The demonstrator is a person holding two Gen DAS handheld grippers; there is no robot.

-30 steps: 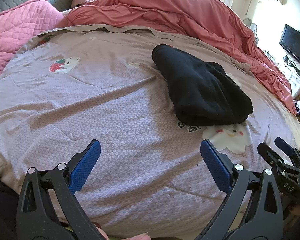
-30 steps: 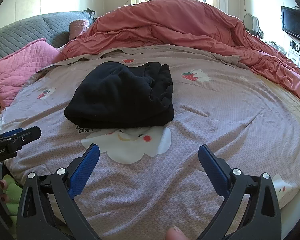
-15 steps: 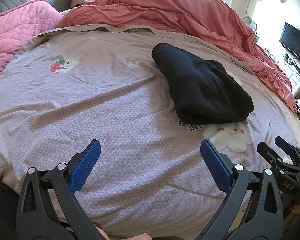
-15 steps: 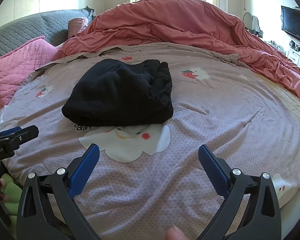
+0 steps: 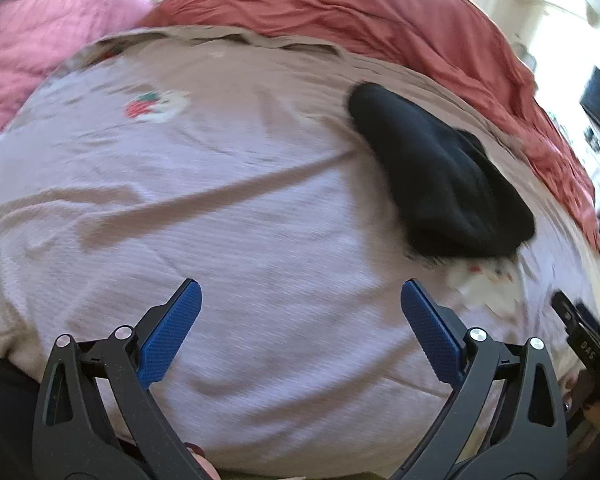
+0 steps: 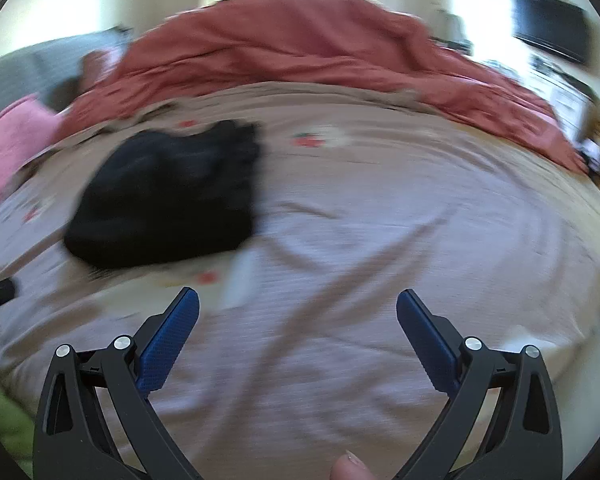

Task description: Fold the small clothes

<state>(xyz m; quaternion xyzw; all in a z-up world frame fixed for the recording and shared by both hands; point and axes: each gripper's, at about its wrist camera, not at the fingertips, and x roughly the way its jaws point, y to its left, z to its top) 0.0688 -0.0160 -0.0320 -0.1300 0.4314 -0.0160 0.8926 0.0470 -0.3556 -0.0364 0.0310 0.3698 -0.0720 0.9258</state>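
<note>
Blue-padded, the left gripper (image 5: pixel 300 320) and right gripper (image 6: pixel 298 322) are both hanging spread wide, holding nothing, above the near edge of the mauve patterned bedsheet (image 5: pixel 228 216). The folded black fleece garment (image 6: pixel 168 192) is lying mid-bed, near the rumpled red duvet (image 6: pixel 300 44) heaped along the far edge.

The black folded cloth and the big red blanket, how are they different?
The black folded cloth is small and neatly folded; the red blanket is huge and bunched up. The cloth lies mid-bed, the blanket heaped along the far edge. Both rest on the lilac bedsheet, untouched.
</note>
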